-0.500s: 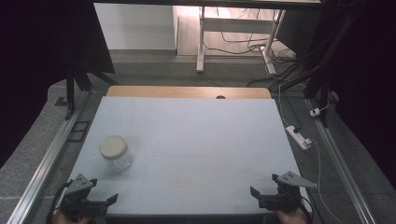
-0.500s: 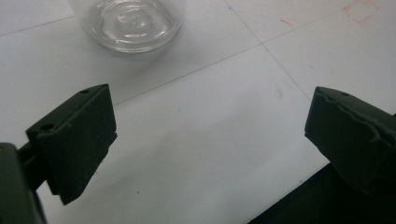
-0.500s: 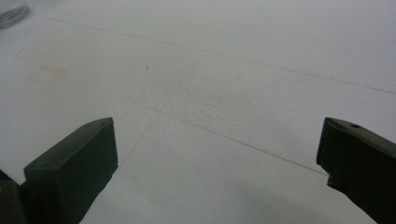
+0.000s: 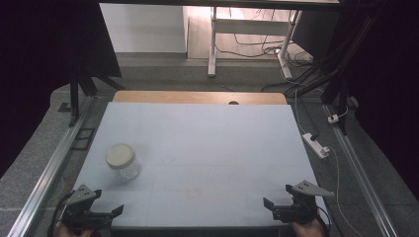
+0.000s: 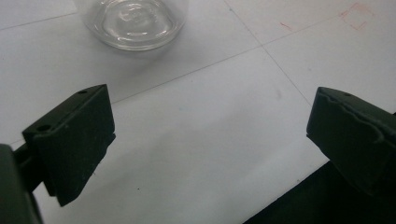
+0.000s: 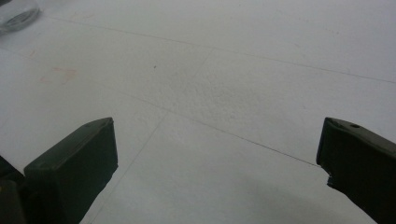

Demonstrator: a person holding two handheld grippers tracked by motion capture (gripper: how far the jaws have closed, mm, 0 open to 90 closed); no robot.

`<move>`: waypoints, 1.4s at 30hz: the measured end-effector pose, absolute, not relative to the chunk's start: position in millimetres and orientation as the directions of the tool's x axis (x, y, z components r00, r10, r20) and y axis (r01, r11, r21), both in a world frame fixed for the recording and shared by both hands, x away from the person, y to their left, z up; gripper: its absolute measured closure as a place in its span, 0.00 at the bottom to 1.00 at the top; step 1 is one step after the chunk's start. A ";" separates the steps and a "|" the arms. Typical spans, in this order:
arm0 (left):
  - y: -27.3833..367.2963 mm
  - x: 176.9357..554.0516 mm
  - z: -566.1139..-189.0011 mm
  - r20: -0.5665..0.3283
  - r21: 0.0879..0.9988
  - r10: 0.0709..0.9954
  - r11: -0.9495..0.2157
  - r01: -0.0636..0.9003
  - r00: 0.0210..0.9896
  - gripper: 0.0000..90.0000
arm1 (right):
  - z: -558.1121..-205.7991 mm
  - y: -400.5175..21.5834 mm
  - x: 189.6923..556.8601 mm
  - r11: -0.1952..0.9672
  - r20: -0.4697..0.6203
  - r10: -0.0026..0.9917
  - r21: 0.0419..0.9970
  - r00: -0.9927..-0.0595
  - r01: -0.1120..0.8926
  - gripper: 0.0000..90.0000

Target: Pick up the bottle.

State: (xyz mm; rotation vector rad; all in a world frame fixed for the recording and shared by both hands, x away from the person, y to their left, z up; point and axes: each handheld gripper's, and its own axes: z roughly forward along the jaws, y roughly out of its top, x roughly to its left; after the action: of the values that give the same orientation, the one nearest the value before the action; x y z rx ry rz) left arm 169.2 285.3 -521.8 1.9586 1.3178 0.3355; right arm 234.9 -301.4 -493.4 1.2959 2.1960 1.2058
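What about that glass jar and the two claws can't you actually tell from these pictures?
- Jar, high view: too small and clear to tell whether anything is inside.
- Jar, left gripper view: top edge cuts off its lid and upper body.
- Jar, right gripper view: only a blurred sliver at the corner.
- Left gripper and right gripper, high view: bottom edge cuts off the hands.

clear jar [image 4: 123,168], cream lid [image 4: 120,155], black jaws

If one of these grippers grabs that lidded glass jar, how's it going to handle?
The jar looks like clear, smooth glass, so it is probably rigid, breakable and a bit slick between the jaws. It appears empty, so likely light. Standing upright on a wide round base, it should slide rather than tip if nudged low.
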 end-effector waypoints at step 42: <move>302.6 187.1 -510.1 -0.146 0.767 0.885 -0.181 0.616 0.443 0.00 | -494.0 -299.1 237.0 0.253 0.129 0.824 0.787 -0.551 0.563 0.00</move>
State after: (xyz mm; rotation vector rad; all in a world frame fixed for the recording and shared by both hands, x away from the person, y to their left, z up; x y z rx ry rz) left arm 187.1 302.6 -510.1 1.8979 1.2660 0.4271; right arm 237.0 -299.1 -494.0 1.2796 2.2207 1.1925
